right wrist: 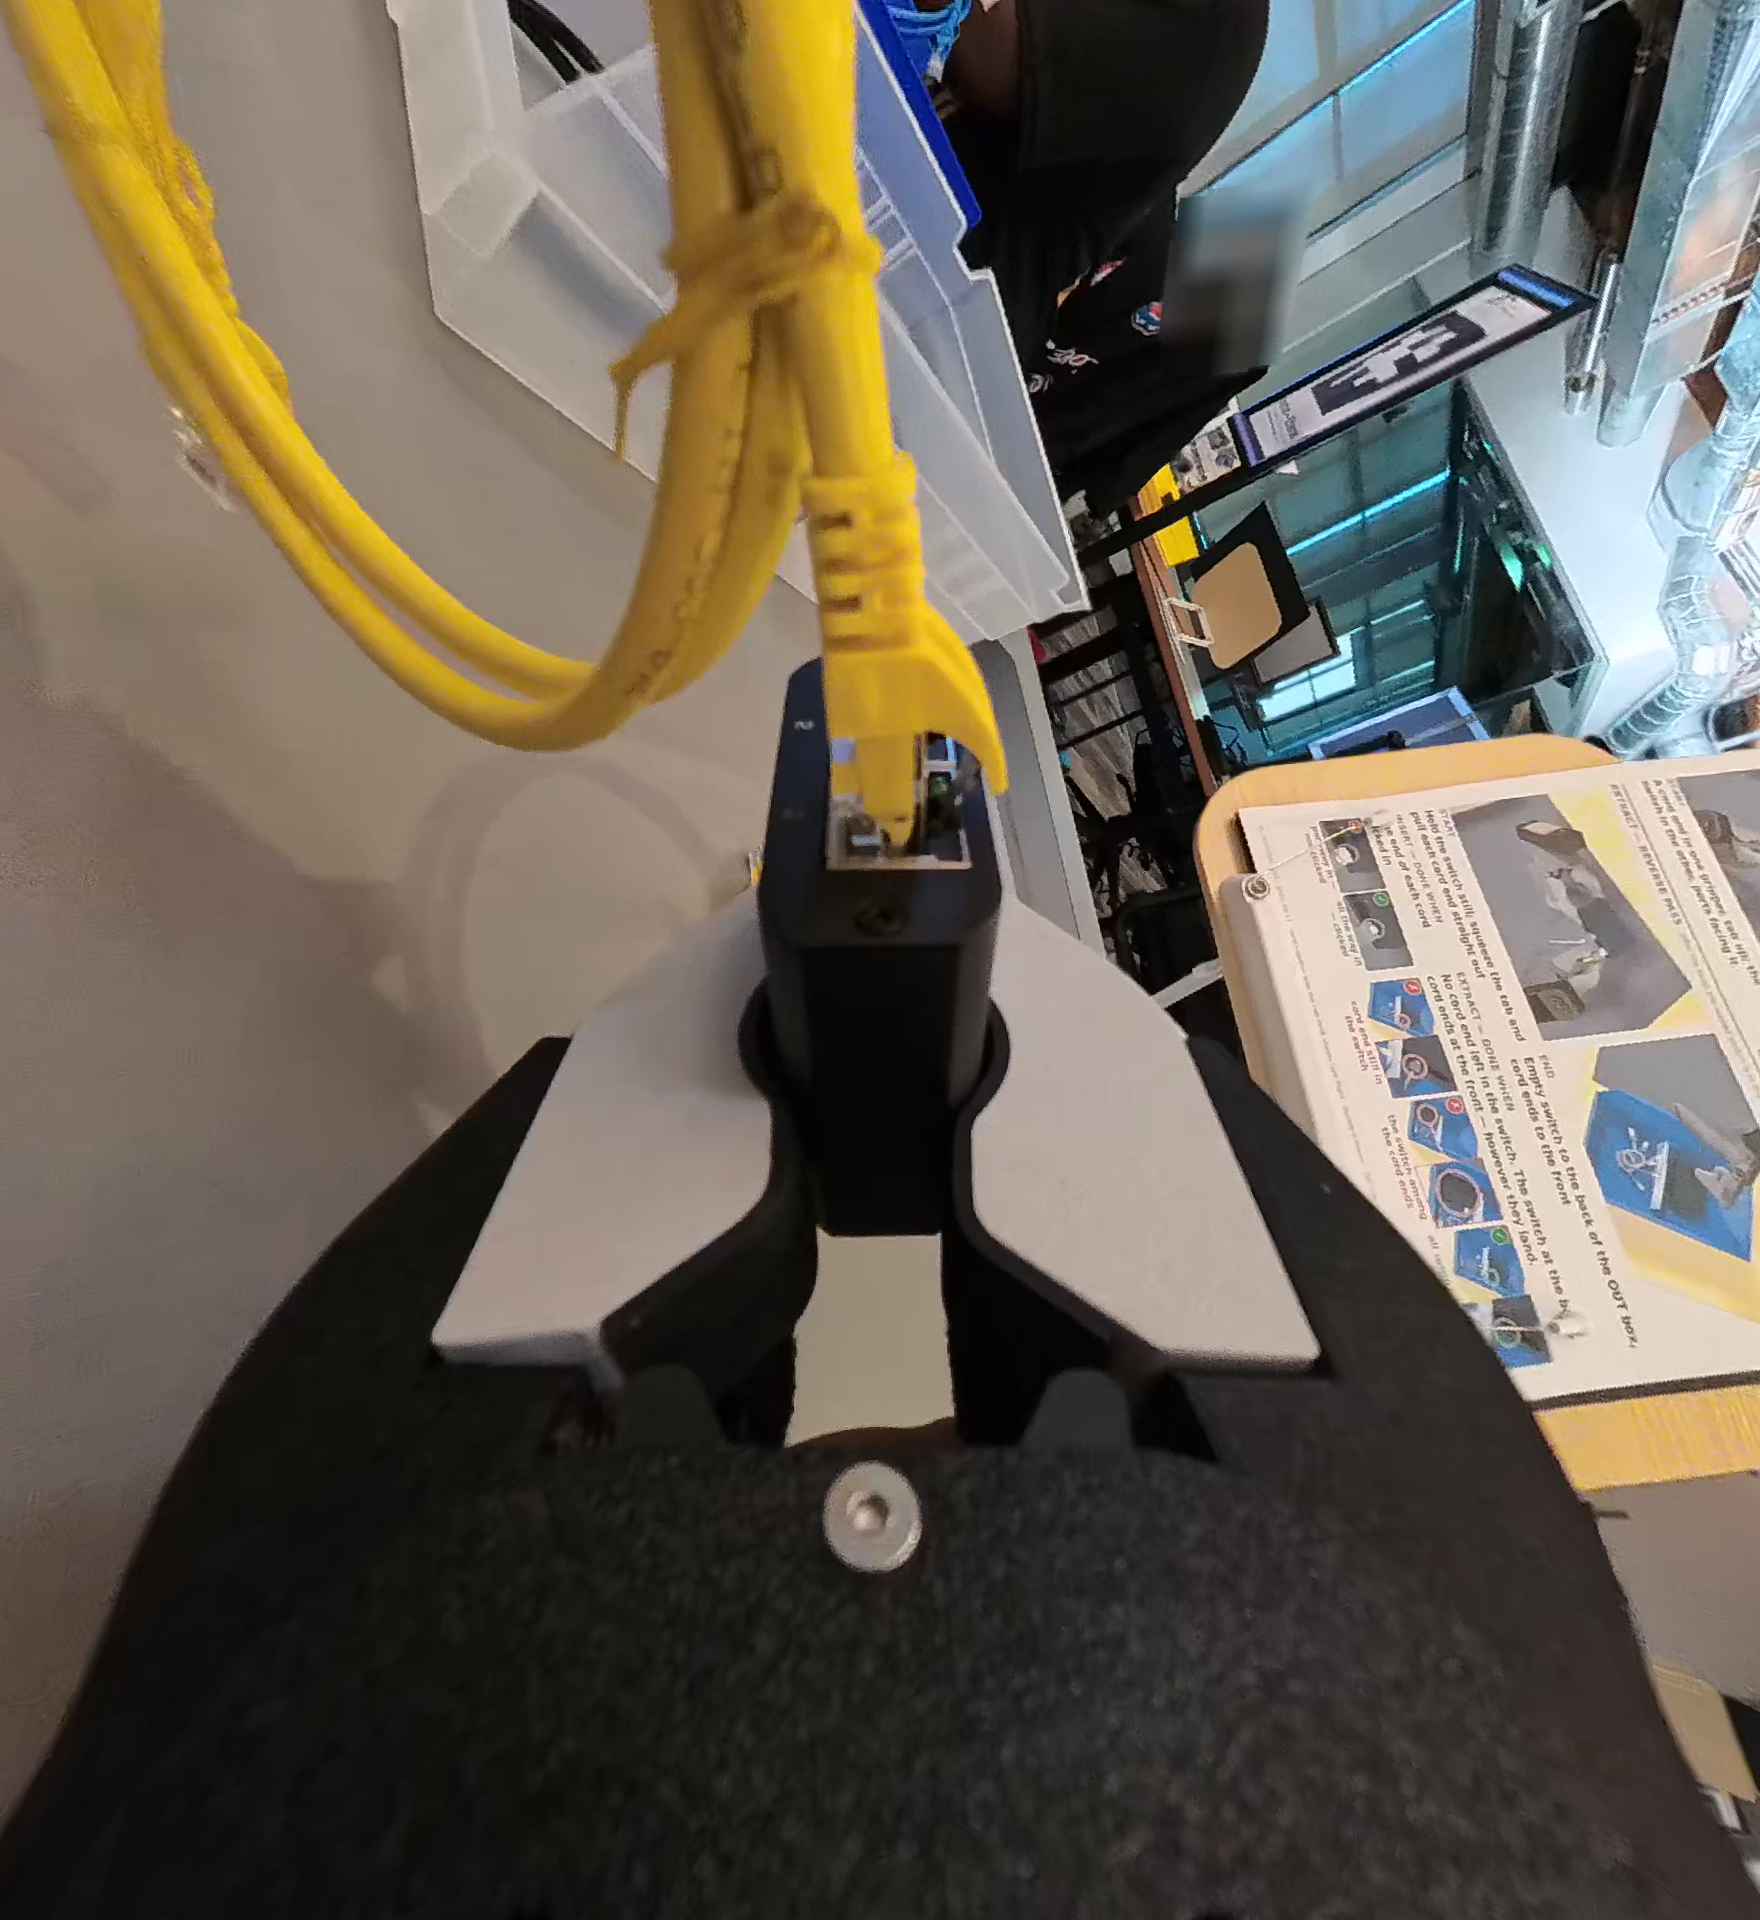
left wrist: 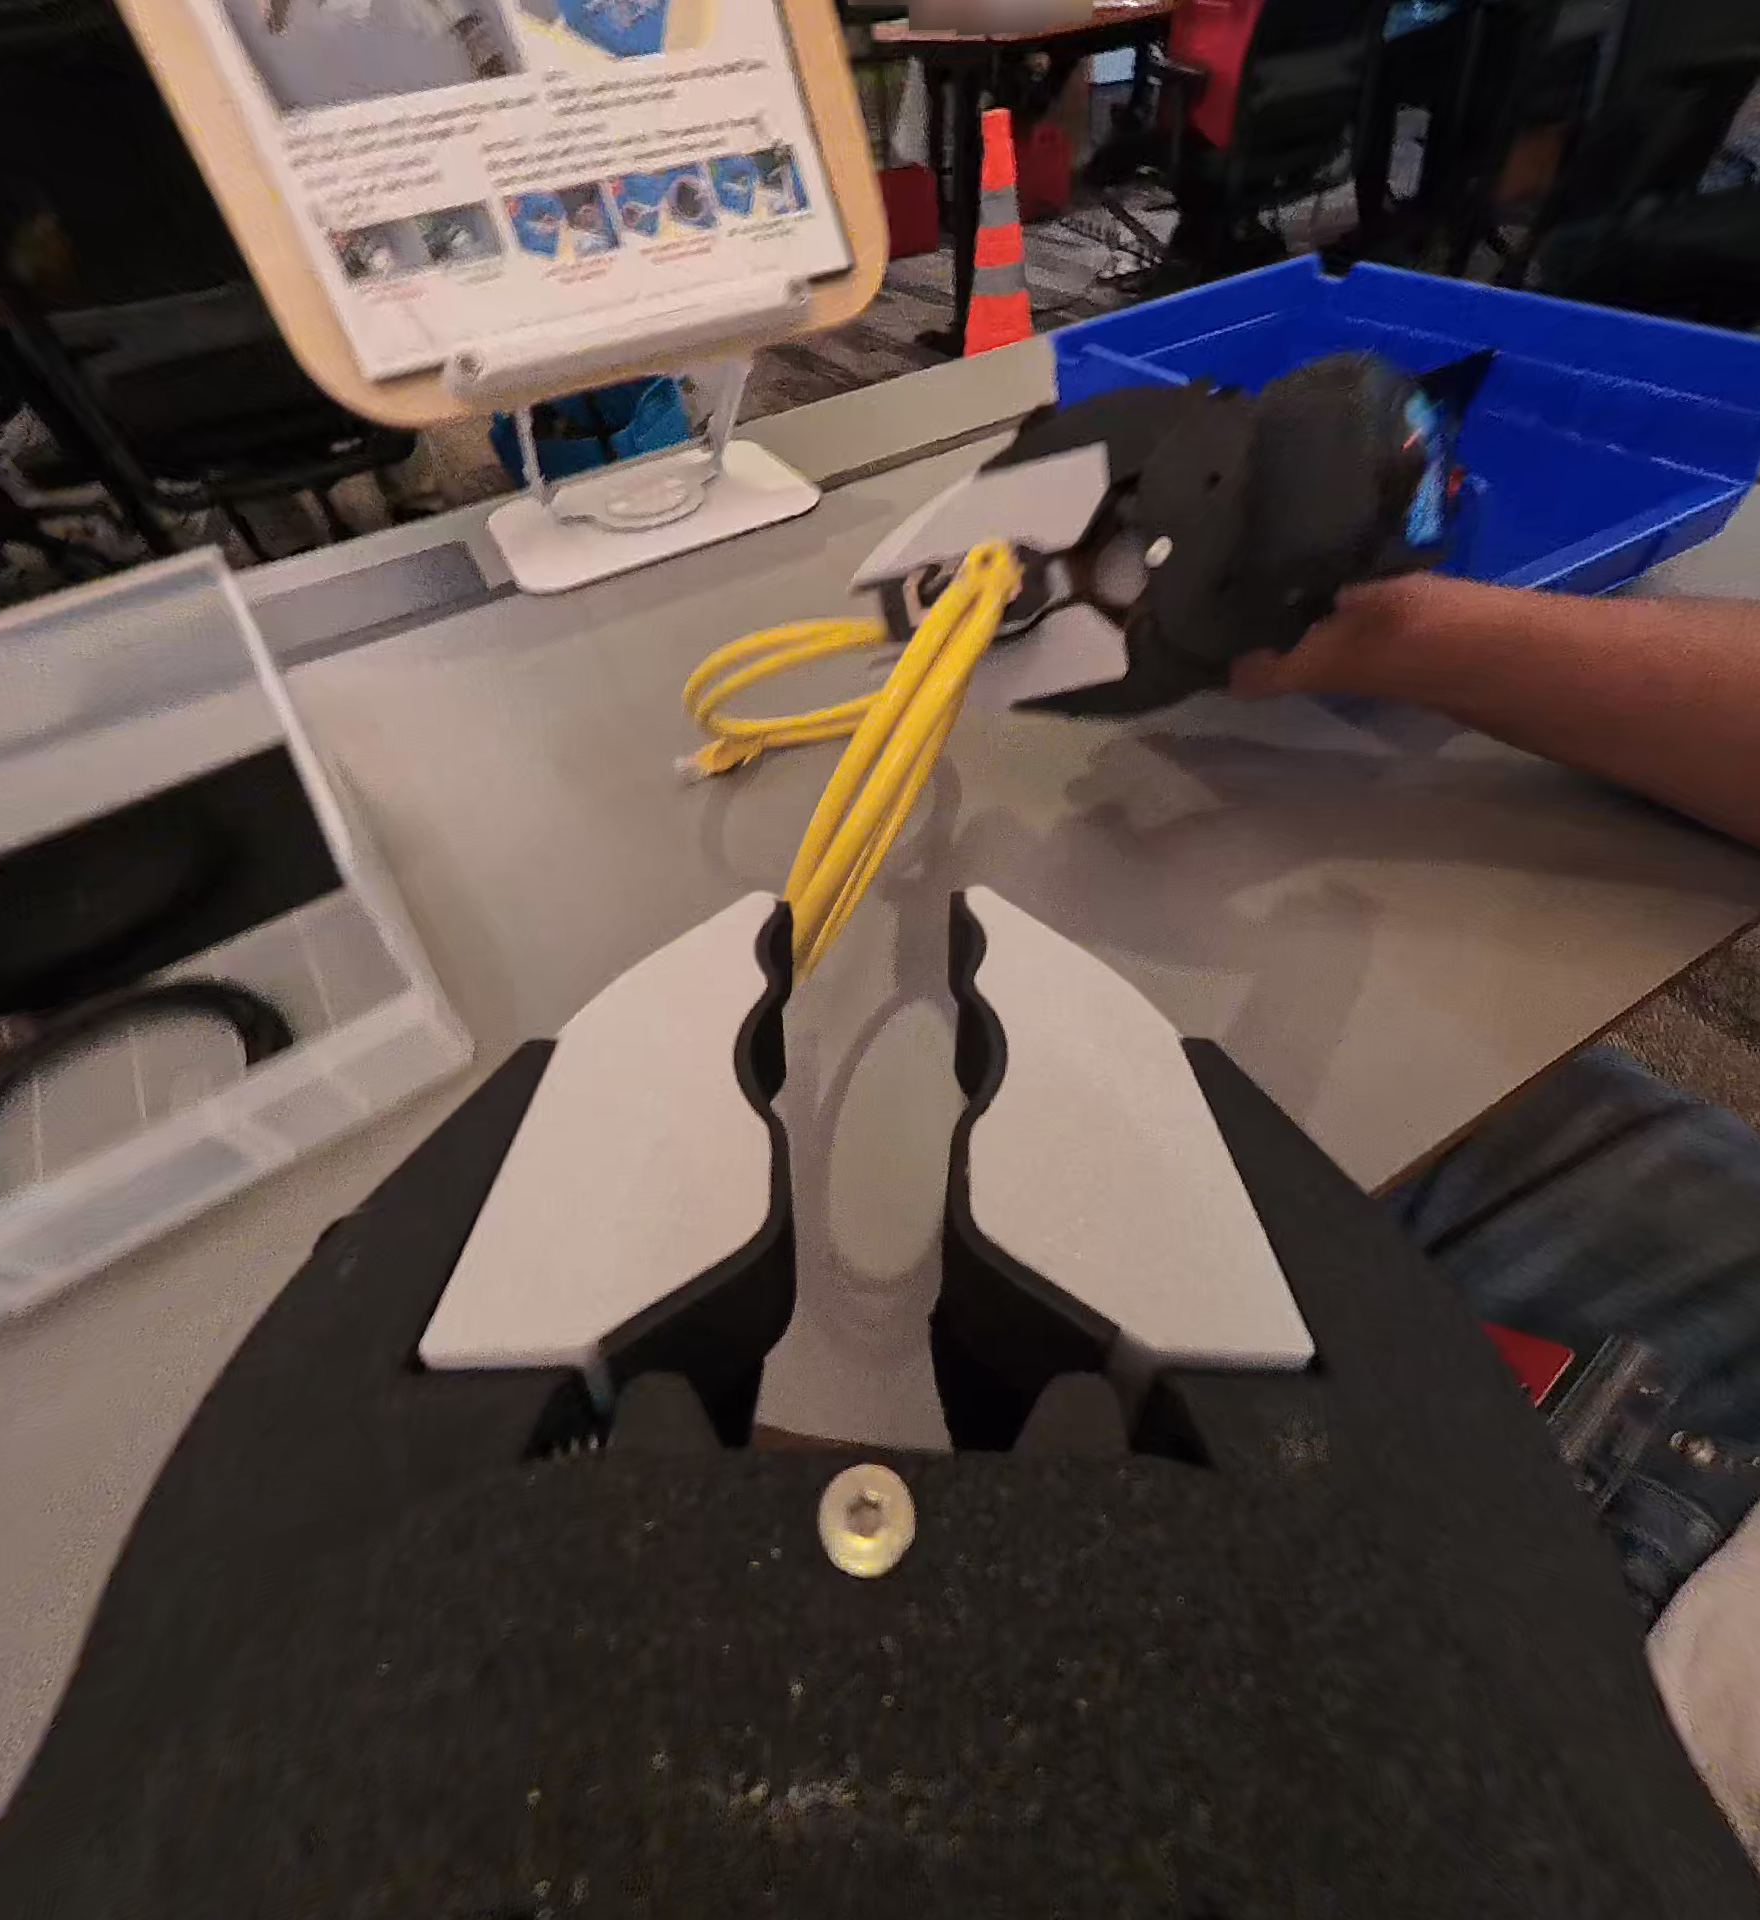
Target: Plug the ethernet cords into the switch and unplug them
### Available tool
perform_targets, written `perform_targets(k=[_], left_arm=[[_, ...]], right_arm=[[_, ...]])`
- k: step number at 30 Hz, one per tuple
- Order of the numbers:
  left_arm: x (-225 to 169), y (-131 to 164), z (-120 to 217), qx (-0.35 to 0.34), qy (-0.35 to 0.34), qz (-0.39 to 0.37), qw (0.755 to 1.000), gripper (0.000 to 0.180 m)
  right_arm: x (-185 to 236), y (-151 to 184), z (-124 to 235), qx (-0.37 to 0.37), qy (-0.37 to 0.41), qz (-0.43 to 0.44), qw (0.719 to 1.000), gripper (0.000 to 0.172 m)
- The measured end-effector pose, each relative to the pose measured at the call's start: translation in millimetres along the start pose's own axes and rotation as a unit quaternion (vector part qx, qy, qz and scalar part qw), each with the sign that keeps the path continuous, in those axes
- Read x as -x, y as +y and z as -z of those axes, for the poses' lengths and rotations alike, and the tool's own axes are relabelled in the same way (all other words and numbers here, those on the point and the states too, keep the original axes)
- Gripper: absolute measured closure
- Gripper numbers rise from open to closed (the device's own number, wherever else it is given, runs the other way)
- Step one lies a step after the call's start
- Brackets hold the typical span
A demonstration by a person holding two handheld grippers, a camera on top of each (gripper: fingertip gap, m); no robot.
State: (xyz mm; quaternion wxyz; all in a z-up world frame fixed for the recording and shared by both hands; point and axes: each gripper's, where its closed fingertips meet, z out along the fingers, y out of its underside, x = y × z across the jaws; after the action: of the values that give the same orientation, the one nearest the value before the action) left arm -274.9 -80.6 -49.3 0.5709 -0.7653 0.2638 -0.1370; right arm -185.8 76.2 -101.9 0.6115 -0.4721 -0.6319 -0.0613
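In the left wrist view my left gripper (left wrist: 871,914) is open above the grey table (left wrist: 1271,935). A bundle of yellow ethernet cords (left wrist: 897,748) runs from beside its left pad (left wrist: 774,935) up to my right gripper (left wrist: 969,582); the other pad stands clear of it. One loose plug end (left wrist: 715,758) lies on the table. In the right wrist view my right gripper (right wrist: 876,966) is shut on the black switch (right wrist: 876,1018). A yellow plug (right wrist: 881,665) sits in one of its ports, and the tied cord bundle (right wrist: 336,520) loops off to the left.
A clear plastic bin (left wrist: 128,935) with a black cable stands at the left. A blue bin (left wrist: 1478,416) stands at the back right. An instruction board on a stand (left wrist: 543,156) is behind the table and also shows in the right wrist view (right wrist: 1582,1039). A person's forearm (left wrist: 1582,707) reaches in from the right. Tip to tip, the grippers are about 20 centimeters apart.
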Motion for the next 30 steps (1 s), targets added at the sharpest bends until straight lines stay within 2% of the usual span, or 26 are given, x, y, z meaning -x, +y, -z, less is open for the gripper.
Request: perform_targets(k=[3, 5, 6, 8, 10, 14, 17, 21, 25, 28, 30], left_arm=[[13.7, 53.0, 6.5, 0.015, -0.013, 0.062, 0.998, 0.145], [17.4, 90.0, 3.8, 0.06, 0.007, 0.116, 0.991, 0.144], [18.2, 99.0, 2.0, 0.079, 0.024, 0.144, 0.986, 0.14], [22.1, 97.7, -0.4, 0.076, 0.049, 0.195, 0.977, 0.139], [24.5, 96.6, -1.3, 0.071, 0.058, 0.214, 0.973, 0.138], [32.3, 98.0, -0.5, 0.073, 0.038, 0.203, 0.976, 0.134], [59.4, 94.1, -3.0, 0.084, -0.001, 0.182, 0.98, 0.134], [129.1, 71.7, -14.2, 0.165, -0.065, 0.163, 0.97, 0.116], [198.2, 49.6, -51.3, 0.257, -0.117, 0.137, 0.949, 0.111], [231.7, 71.2, -80.3, 0.392, -0.148, 0.11, 0.901, 0.114], [244.6, 86.8, -95.1, 0.447, -0.154, 0.1, 0.876, 0.117]], right_arm=[[-2.8, 3.5, 2.2, -0.005, 0.004, 0.0, 1.0, 0.146], [-4.3, 4.0, 2.4, -0.008, 0.007, -0.003, 1.0, 0.146], [-4.8, 3.7, 2.4, -0.01, 0.01, -0.004, 1.0, 0.146], [-4.9, 3.3, 2.3, -0.012, 0.013, -0.001, 1.0, 0.147], [-3.8, 3.5, 2.0, -0.011, 0.013, 0.0, 1.0, 0.147], [-0.4, 3.1, 0.6, -0.01, 0.011, 0.005, 1.0, 0.146], [1.8, 2.9, -0.6, -0.01, 0.007, 0.003, 1.0, 0.147], [2.5, 2.6, -1.3, -0.008, 0.003, 0.006, 1.0, 0.147], [-0.4, 2.9, -0.4, -0.006, 0.004, 0.001, 1.0, 0.146], [-1.3, 3.6, 0.0, -0.008, 0.005, -0.002, 1.0, 0.147], [-1.8, 4.0, 0.3, -0.007, 0.005, -0.003, 1.0, 0.147]])
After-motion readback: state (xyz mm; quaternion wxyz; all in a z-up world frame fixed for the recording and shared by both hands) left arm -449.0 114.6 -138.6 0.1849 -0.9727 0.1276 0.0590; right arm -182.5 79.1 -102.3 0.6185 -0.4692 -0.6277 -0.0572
